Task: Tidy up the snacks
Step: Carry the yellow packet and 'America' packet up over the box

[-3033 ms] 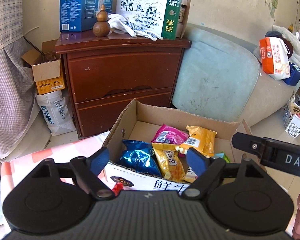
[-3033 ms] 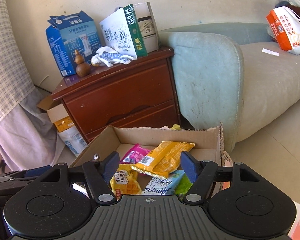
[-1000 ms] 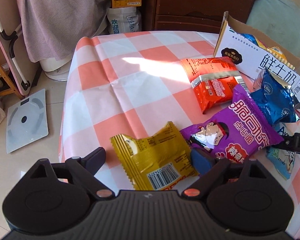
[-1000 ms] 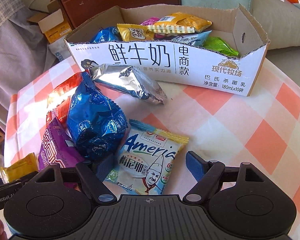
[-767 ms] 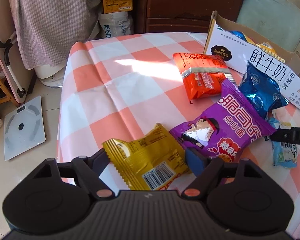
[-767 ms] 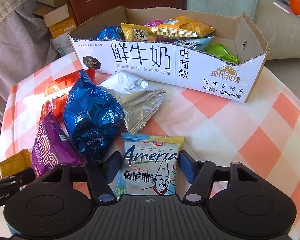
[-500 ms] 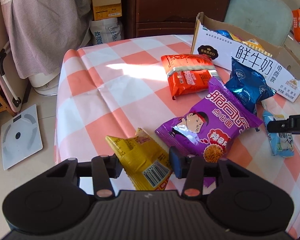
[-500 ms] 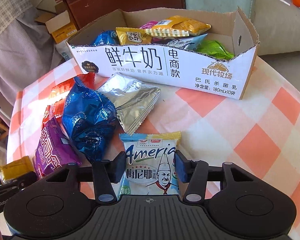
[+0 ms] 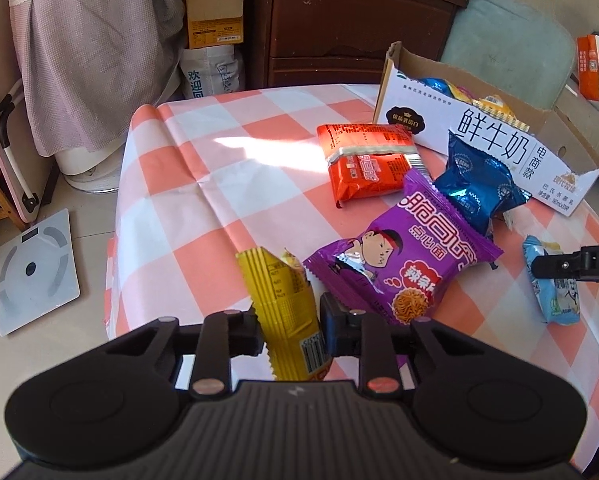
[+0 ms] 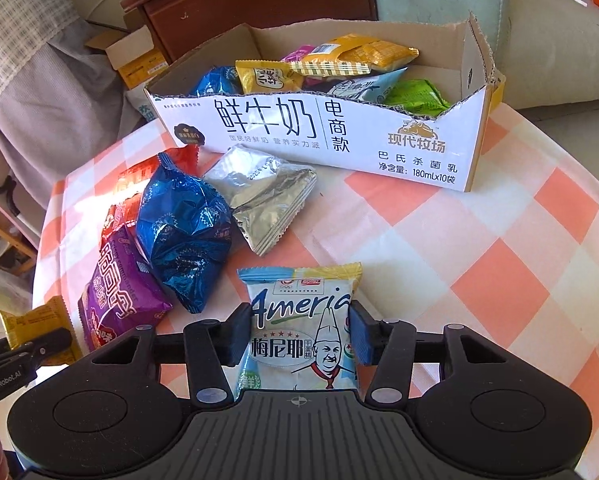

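Both packets got pinched: left hand-held gripper (image 9: 289, 326) closing on yellow pack (image 9: 285, 308), right hand-held gripper (image 10: 297, 336) clamps biscuit pack (image 10: 301, 328), presumably bound for box (image 10: 339, 136) at 12 o'clock.

The cardboard box (image 10: 339, 140) reads "鲜牛奶 电商款", "180mL×10袋"; the pale blue packet (image 10: 303, 328) reads "Ameria" and "梅尼耶".

You had the checked tablecloth (image 9: 203, 184) carrying the milk carton box (image 10: 339, 140), orange (image 9: 363, 164), purple (image 9: 403, 256), blue (image 10: 183, 228) and silver (image 10: 263, 196) packets.
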`<state>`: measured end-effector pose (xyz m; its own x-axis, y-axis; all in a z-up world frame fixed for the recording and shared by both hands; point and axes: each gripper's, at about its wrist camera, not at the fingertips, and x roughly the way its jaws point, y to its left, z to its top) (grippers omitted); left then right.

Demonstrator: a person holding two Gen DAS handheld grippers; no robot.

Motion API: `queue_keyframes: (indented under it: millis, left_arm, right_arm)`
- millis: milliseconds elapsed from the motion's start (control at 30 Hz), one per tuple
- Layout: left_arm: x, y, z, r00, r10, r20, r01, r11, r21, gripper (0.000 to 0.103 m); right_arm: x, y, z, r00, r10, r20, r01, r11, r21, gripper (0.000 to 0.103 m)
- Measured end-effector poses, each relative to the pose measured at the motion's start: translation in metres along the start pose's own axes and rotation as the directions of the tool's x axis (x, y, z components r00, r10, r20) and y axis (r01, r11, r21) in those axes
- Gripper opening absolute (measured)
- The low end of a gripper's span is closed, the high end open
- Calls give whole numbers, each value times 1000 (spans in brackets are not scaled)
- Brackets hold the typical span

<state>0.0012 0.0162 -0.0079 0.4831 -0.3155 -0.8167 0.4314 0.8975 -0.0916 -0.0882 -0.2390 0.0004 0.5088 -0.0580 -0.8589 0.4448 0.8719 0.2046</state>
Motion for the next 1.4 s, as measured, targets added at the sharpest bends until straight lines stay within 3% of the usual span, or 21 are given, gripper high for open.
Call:
queue_keyframes:
  millis: [900,1400]
  left_arm:
    - [-24,-1,7,996,-4,88,7,999,-43,13]
    - [-45,-36,30,983,-82,164,85,996,-7,13]
  right_arm:
    - [-16,12,6,998,49,50,-47,998,-38,50]
    - [-38,19,16,988,90,126,-85,995,-51,49]
